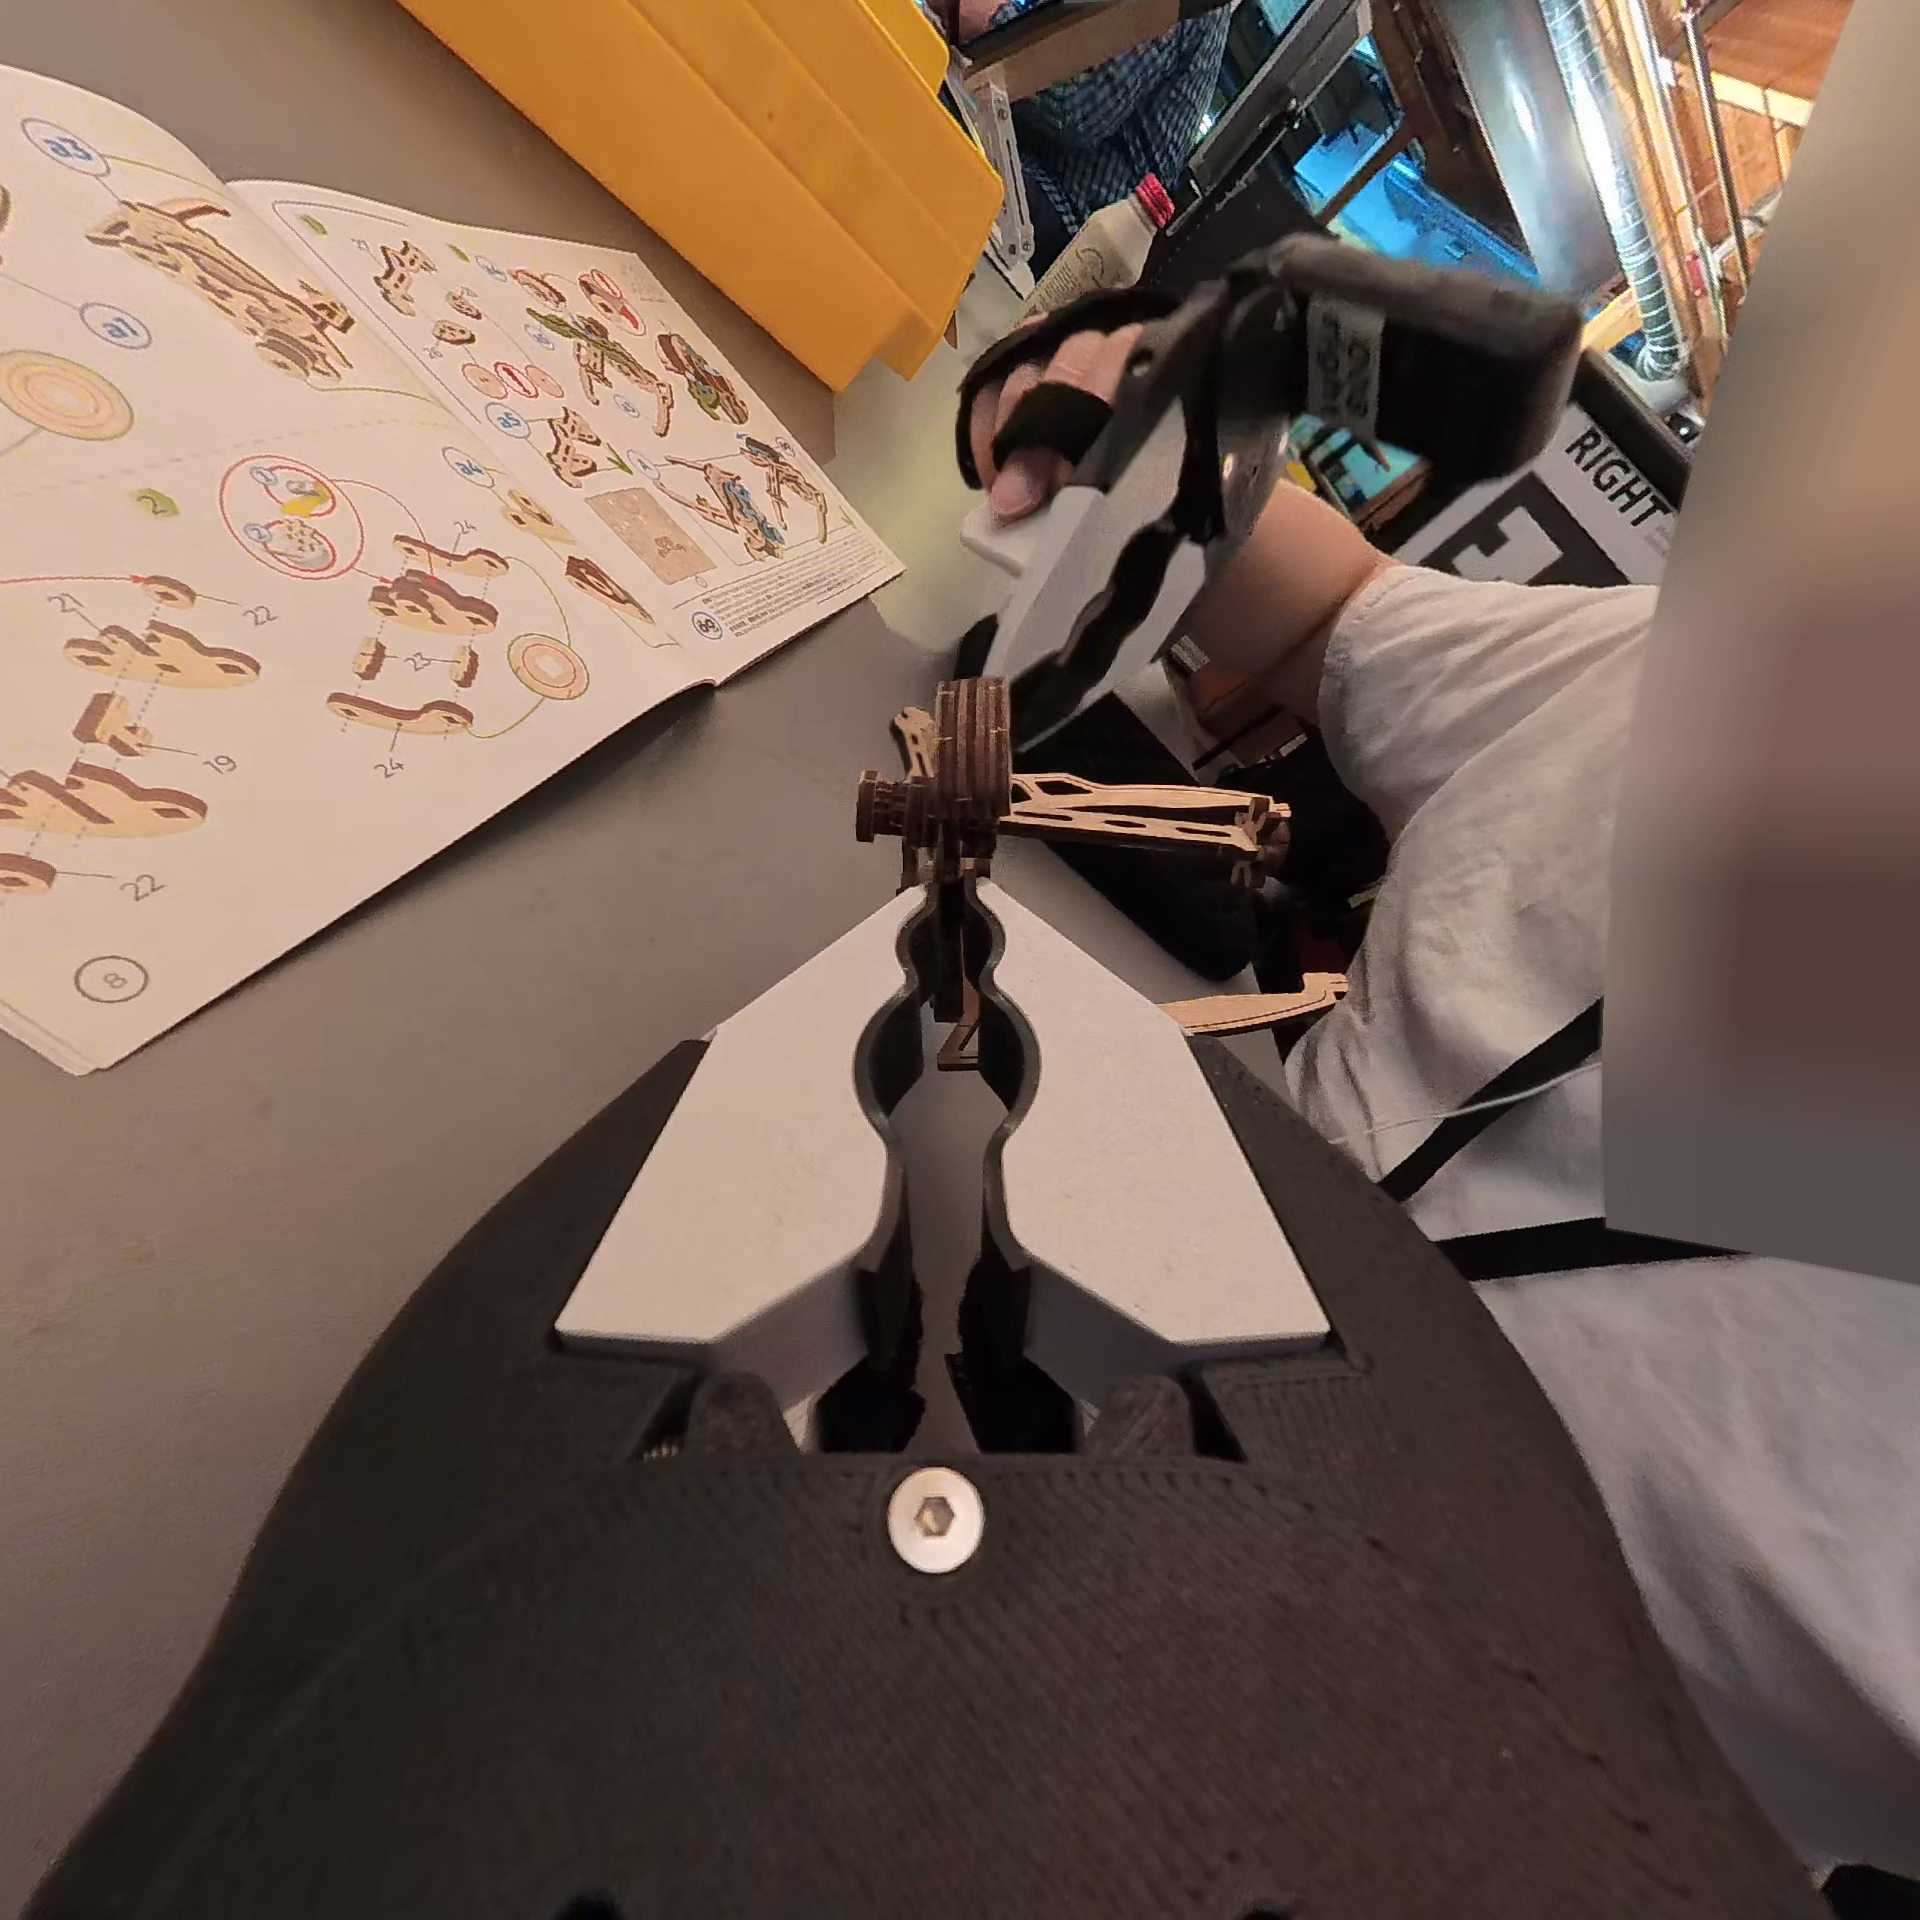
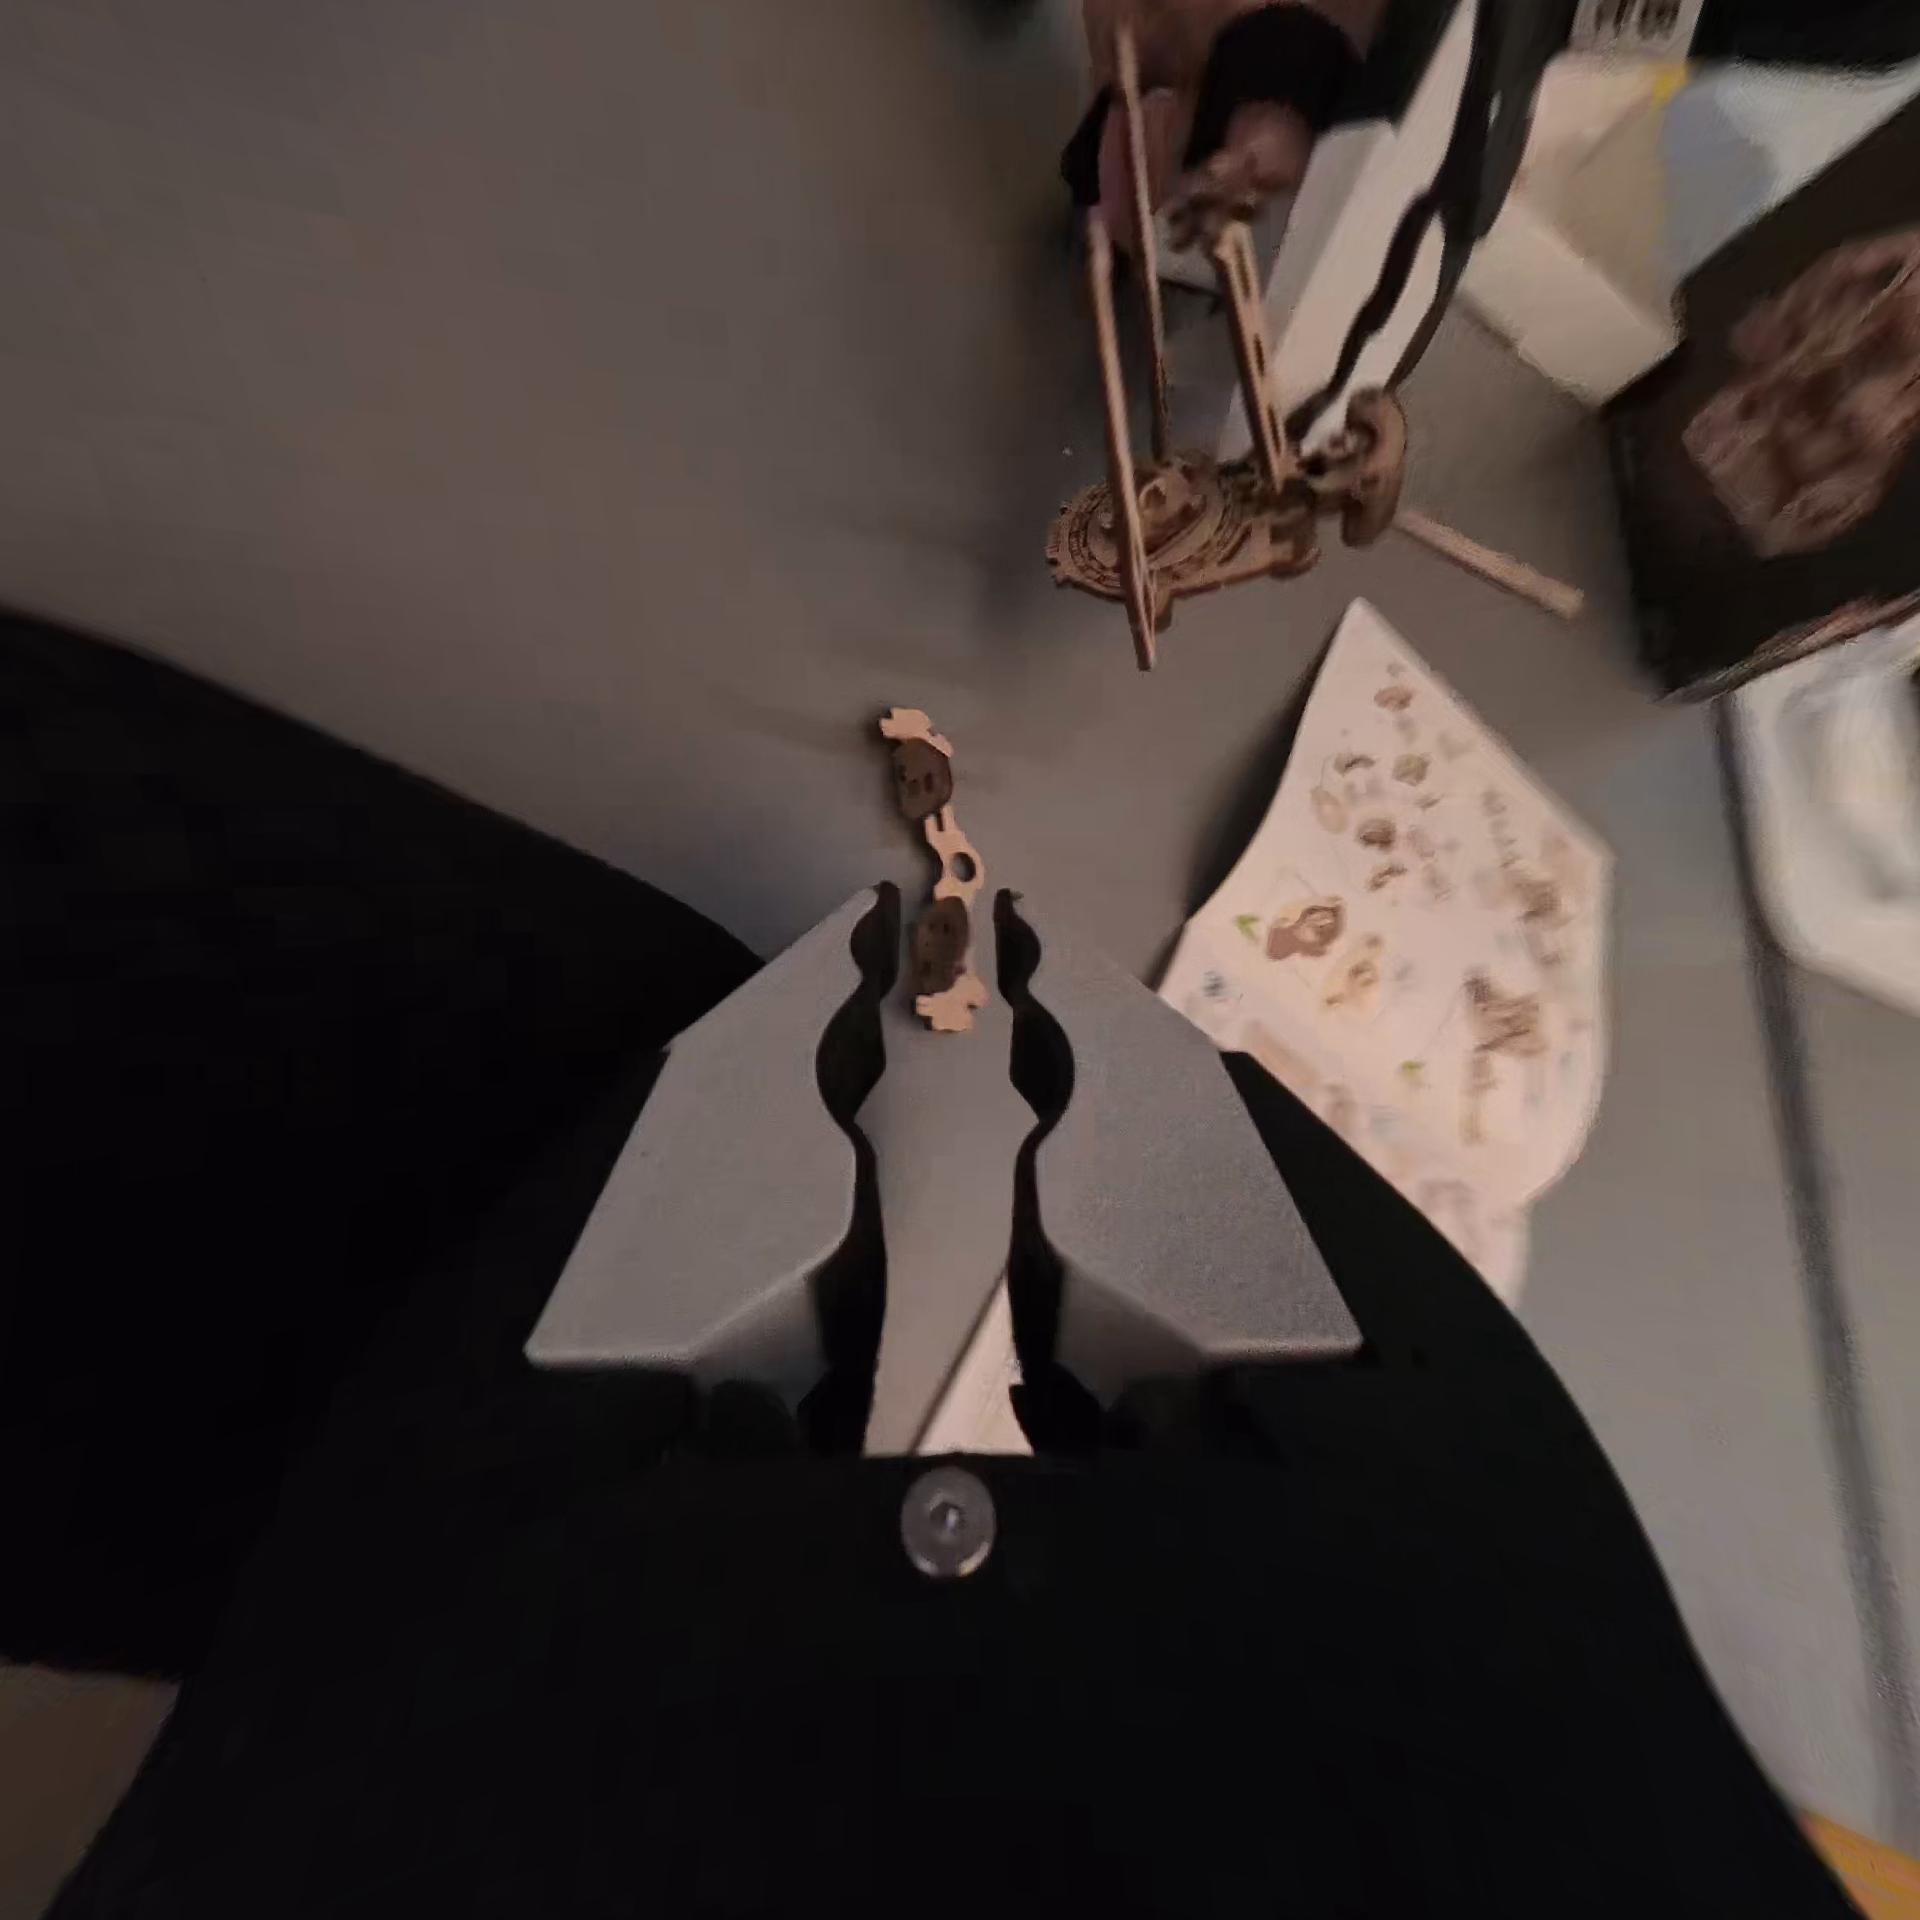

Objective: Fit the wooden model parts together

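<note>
My left gripper (image 1: pixel 940 896) is shut on the lower edge of a partly built wooden model (image 1: pixel 971 790) and holds it above the grey table (image 1: pixel 520 1039). The model has a stacked round hub and thin arms that reach to the right. It also shows in the right wrist view (image 2: pixel 1195 520), blurred, held by the left gripper (image 2: pixel 1351 400). My right gripper (image 2: pixel 945 906) is open above a small flat wooden part (image 2: pixel 940 862) that lies on the table. The part's near end sits between the fingertips. The right gripper (image 1: pixel 1081 603) also shows in the left wrist view, pointing down beside the model.
An open instruction booklet (image 1: pixel 343 540) lies on the table to the left and shows again in the right wrist view (image 2: pixel 1403 987). Yellow bins (image 1: pixel 748 156) stand behind it. A black box (image 2: pixel 1787 457) and a white box (image 2: pixel 1538 281) stand at the far right. A person in a white shirt (image 1: pixel 1475 831) is close. The tips of one gripper are about 12 cm away from the tips of the other.
</note>
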Tool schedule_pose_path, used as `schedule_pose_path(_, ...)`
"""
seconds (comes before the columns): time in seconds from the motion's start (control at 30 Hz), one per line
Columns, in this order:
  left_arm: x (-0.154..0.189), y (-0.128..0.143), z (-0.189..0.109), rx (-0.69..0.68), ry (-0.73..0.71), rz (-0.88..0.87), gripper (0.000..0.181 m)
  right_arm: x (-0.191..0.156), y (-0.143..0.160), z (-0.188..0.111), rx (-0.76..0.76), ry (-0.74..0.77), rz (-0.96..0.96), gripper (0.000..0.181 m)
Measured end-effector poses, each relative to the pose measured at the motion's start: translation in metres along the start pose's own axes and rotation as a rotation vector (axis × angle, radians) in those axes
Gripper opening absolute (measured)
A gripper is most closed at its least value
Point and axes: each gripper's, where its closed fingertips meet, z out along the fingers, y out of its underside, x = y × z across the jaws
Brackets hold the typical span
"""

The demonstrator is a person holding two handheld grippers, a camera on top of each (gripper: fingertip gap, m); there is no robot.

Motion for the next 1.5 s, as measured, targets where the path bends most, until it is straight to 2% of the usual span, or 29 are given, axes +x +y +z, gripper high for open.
schedule_pose_path(0.03,0.001,-0.001,0.000,0.002,0.003,0.002,0.000,0.000,-0.006,-0.004,0.016,-0.046,0.119,0.016)
schedule_pose_path(0.1,0.003,-0.002,-0.001,0.011,0.006,0.006,0.000,0.018,-0.014,-0.007,0.005,-0.011,0.419,0.018)
schedule_pose_path(0.17,0.006,-0.005,-0.003,0.019,0.012,0.016,0.000,0.011,-0.036,-0.004,0.026,-0.081,0.551,0.020)
schedule_pose_path(0.23,0.008,-0.006,-0.007,0.029,0.013,0.023,0.000,0.006,-0.052,0.004,0.031,-0.046,0.422,0.020)
schedule_pose_path(0.3,0.009,-0.008,-0.011,0.041,0.014,0.025,0.000,0.009,-0.041,0.014,-0.099,0.048,0.224,0.019)
schedule_pose_path(0.43,0.011,-0.007,-0.019,0.044,0.015,0.015,0.000,-0.009,-0.030,0.035,-0.275,-0.004,0.026,0.018)
schedule_pose_path(0.53,0.014,-0.007,-0.023,0.039,0.021,0.019,0.000,-0.006,-0.008,0.042,-0.487,0.024,-0.151,0.017)
schedule_pose_path(0.6,0.017,-0.008,-0.023,0.038,0.032,0.022,0.000,-0.008,-0.004,0.047,-0.536,0.004,-0.175,0.013)
schedule_pose_path(0.73,0.022,-0.005,-0.021,0.018,0.051,0.032,0.000,-0.008,-0.015,0.051,-0.484,-0.004,-0.265,0.007)
schedule_pose_path(0.77,0.023,-0.005,-0.021,0.016,0.055,0.034,0.000,-0.011,-0.026,0.052,-0.405,-0.009,-0.307,0.007)
schedule_pose_path(0.9,0.026,-0.006,-0.023,0.021,0.061,0.043,0.000,-0.037,-0.092,0.043,0.100,-0.023,-0.320,0.007)
schedule_pose_path(0.93,0.025,-0.007,-0.024,0.025,0.060,0.042,0.000,-0.043,-0.097,0.040,0.143,-0.041,-0.315,0.007)
schedule_pose_path(1.13,0.021,-0.008,-0.026,0.032,0.049,0.033,0.000,-0.072,-0.078,0.040,-0.001,-0.160,-0.540,0.007)
schedule_pose_path(1.27,0.022,-0.008,-0.026,0.028,0.046,0.037,0.000,-0.079,-0.068,0.038,-0.063,-0.203,-0.557,0.008)
schedule_pose_path(1.4,0.024,-0.009,-0.026,0.032,0.053,0.040,0.000,-0.063,-0.061,0.039,-0.144,-0.064,-0.525,0.020)
schedule_pose_path(1.47,0.026,-0.011,-0.027,0.039,0.058,0.042,0.000,-0.055,-0.064,0.030,-0.155,0.018,-0.423,0.021)
schedule_pose_path(1.5,0.027,-0.012,-0.027,0.044,0.059,0.044,0.000,-0.052,-0.066,0.023,-0.153,0.051,-0.310,0.022)
